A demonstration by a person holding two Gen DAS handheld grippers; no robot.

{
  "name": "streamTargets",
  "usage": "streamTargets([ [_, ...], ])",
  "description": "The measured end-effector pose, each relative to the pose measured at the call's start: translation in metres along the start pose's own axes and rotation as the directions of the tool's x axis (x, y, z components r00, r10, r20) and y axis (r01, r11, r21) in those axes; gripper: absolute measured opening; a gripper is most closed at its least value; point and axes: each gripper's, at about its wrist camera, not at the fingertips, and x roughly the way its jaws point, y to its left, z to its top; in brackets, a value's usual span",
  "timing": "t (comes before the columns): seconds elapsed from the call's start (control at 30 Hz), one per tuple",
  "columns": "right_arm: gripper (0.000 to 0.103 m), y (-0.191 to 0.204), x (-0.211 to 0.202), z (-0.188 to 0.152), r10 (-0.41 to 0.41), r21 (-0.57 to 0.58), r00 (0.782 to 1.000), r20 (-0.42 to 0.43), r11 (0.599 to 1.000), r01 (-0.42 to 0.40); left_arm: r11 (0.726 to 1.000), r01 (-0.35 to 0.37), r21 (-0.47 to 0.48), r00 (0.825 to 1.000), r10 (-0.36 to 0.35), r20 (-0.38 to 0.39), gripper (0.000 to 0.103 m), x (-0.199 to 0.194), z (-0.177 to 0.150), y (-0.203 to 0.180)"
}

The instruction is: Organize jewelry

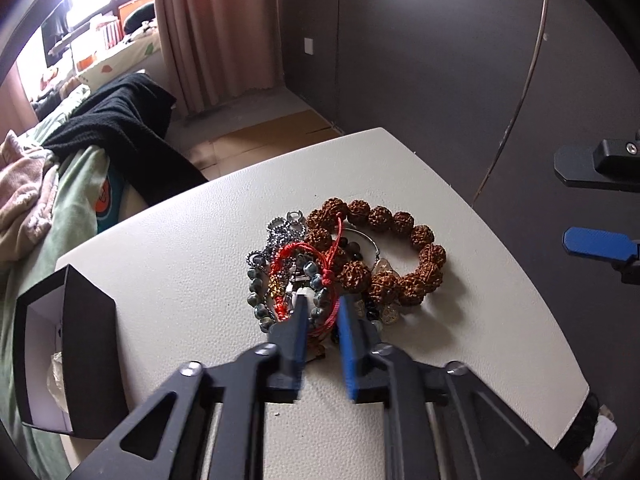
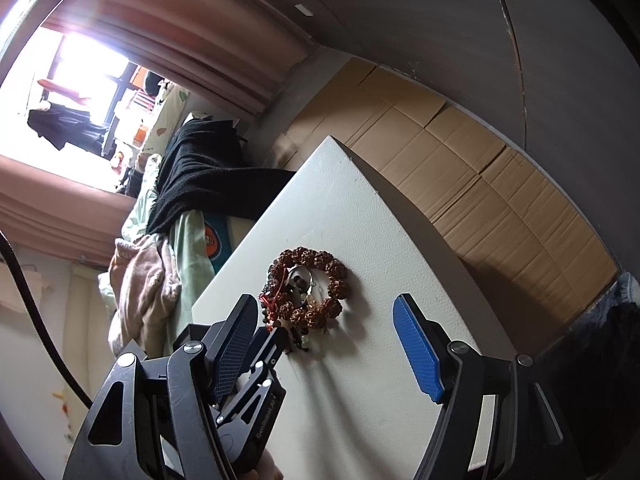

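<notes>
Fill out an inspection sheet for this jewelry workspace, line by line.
Surface: white textured table, bare around the pile.
Job's things: tangled jewelry pile; brown seed-bead bracelet and red cord bracelet in it; open black box at the table's edge.
Clutter: nothing seen.
Grippers: left gripper at the pile's near edge, jaws slightly apart around beads and cord; right gripper open, raised off the pile.
Cables: dark cable beside the table.
Surroundings: bed with black blanket, curtain, cardboard on floor.
</notes>
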Motion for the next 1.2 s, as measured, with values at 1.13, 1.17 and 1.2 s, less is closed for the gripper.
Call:
streamTargets([
  [1.13, 0.046, 0.032, 0.082, -0.008, -0.261, -0.148, 0.965, -0.031, 0.956, 0.253, 0.945, 0.137, -0.297, 0.975, -0.076, 0.206, 0.0, -0.08, 0.014, 0.103],
  [1.17, 0.046, 0.033, 0.085, -0.008, -0.274, -0.154, 0.961, -0.028, 0.952, 0.266, 0.942, 0.137, -0.307, 0.975, -0.073, 0.211, 0.0, -0.083, 0.013, 0.107],
  [1.2, 0.046, 0.034, 0.087, -0.008, -0.288, -0.162, 0.957, -0.023, 0.946, 0.28, 0.938, 0.137, -0.32, 0.974, -0.069, 0.215, 0.0, -0.086, 0.013, 0.112],
])
